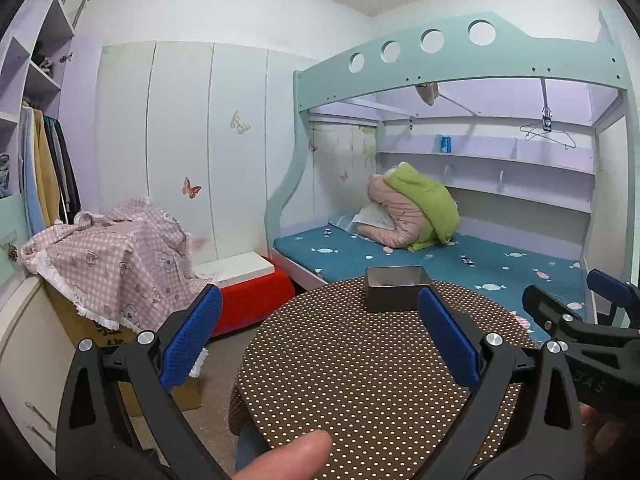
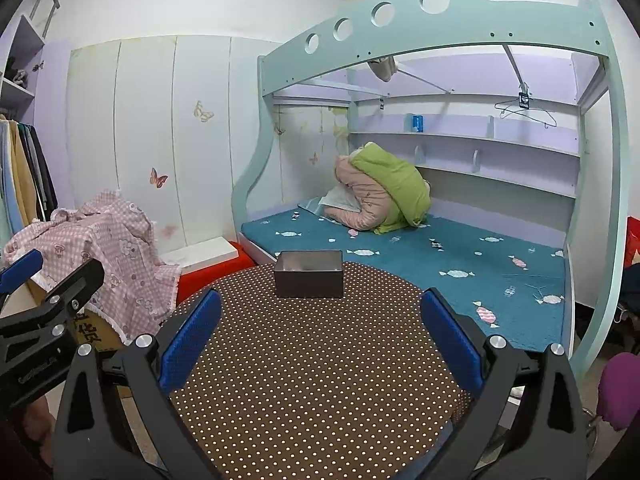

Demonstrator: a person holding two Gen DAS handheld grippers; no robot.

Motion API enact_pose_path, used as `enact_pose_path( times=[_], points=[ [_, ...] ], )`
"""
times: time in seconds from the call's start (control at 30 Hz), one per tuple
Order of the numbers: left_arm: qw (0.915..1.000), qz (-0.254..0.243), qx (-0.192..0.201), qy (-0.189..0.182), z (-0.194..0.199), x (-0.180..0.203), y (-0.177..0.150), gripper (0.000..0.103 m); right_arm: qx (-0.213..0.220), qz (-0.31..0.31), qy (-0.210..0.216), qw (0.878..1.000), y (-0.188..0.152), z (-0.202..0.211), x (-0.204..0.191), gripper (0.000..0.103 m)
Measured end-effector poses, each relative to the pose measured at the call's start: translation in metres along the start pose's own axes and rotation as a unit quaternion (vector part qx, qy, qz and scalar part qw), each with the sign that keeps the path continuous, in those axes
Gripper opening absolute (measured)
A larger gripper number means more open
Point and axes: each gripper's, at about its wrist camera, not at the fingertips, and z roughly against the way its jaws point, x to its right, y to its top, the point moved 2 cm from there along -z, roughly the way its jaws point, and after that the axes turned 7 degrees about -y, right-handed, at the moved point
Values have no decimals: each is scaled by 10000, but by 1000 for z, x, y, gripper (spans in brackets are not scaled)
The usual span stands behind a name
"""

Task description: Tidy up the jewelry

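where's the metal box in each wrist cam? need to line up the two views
Left wrist: metal box sits right of centre, at the far edge of the dotted table, just beyond the right fingertip of the open left gripper.
Right wrist: metal box sits just left of centre, midway between the open right gripper's fingers.
Shared landmark: green and pink bedding on the bed.

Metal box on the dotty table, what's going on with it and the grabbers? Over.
Left gripper open, empty. Right gripper open, empty. Metal box sits lidless at the far edge of the polka-dot table, untouched. Nothing between grippers and box.
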Motion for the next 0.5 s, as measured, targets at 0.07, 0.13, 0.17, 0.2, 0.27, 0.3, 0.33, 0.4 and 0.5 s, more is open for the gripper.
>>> enact_pose_path(
  times=[0.07, 0.13, 0.17, 0.2, 0.27, 0.3, 0.33, 0.4, 0.5],
  points=[
    [10000, 20, -20, -11, 1, 0, -2, 98, 12, -5, -9, 10000, 0, 1, 0, 96],
    [10000, 27, -41, -35, 1, 0, -2, 98, 11, 13, -3, 10000, 0, 2, -1, 96],
    [10000, 30, -42, -33, 2, 0, -2, 98, 9, 20, -10, 10000, -1, 2, -2, 96],
    [10000, 34, -39, -20, 2, 0, -2, 98, 11, 17, -19, 10000, 0, 2, -1, 96],
    [10000, 56, -43, -29, 2, 0, -3, 98, 6, 18, -14, 10000, -1, 2, -1, 96],
    [10000, 69, -44, -37, 2, -1, -2, 98, 9, 20, -18, 10000, -1, 2, -2, 96],
    [10000, 81, -40, -29, 2, -1, -2, 98, 18, 17, -26, 10000, -1, 3, -1, 96],
    [9999, 105, -53, -31, 1, -3, -3, 98, 26, 7, -24, 10000, -1, 3, -1, 96],
    [9998, 158, -81, -72, 0, -6, -2, 98, 24, 20, -38, 10000, -2, 2, -1, 96]
  ],
)
